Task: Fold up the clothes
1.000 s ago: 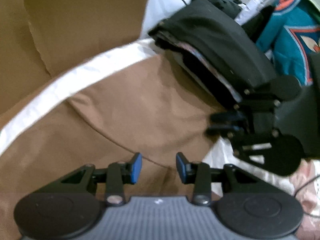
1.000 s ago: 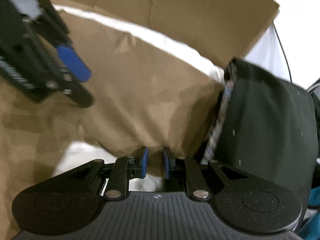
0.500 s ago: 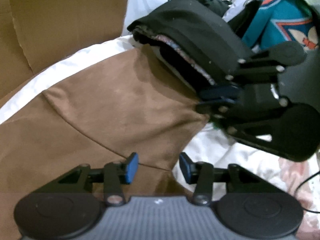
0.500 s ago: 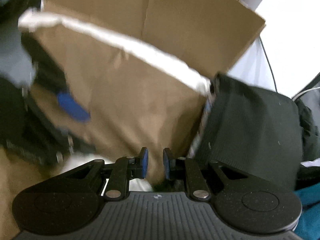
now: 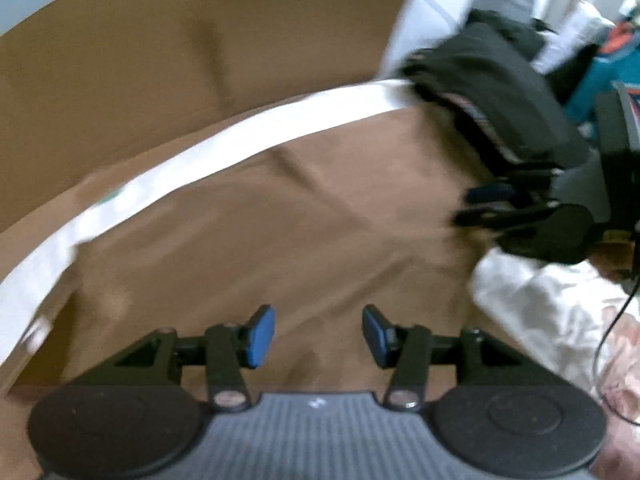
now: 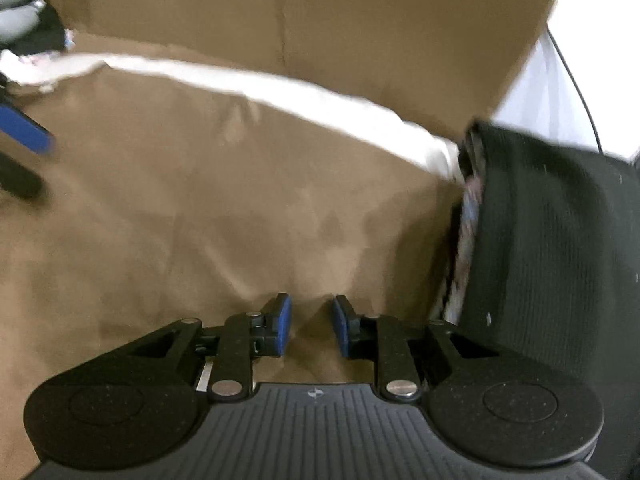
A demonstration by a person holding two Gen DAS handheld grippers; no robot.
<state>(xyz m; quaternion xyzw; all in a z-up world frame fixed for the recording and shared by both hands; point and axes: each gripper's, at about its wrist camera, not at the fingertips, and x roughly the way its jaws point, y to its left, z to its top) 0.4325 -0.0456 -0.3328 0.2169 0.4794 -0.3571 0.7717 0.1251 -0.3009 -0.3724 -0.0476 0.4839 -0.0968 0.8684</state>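
Observation:
A brown garment (image 5: pixel 320 216) lies spread flat on white bedding, and both grippers hang over it. My left gripper (image 5: pixel 318 336) has its jaws opening, with only the flat cloth beneath them and nothing gripped. At the garment's right edge my right gripper (image 5: pixel 476 206) points in from the side. In the right wrist view my right gripper (image 6: pixel 312 326) has its jaws opening just above the brown garment (image 6: pixel 240 208). A small ridge of cloth rises between the blue pads without being pinched. A blue pad (image 6: pixel 24 136) of my left gripper shows at the left edge.
A folded stack of black clothes (image 6: pixel 552 240) sits right of the garment, also seen as the dark pile (image 5: pixel 492 92). A cardboard sheet (image 5: pixel 160 60) stands behind, with a white bedding strip (image 5: pixel 240 136) along the garment's far edge. Teal clothing (image 5: pixel 600 76) and a thin cable (image 5: pixel 612 320) lie at right.
My left gripper has swung left, away from the right gripper, and its jaws have widened. The right gripper's jaws have parted from nearly shut. The garment lies flatter.

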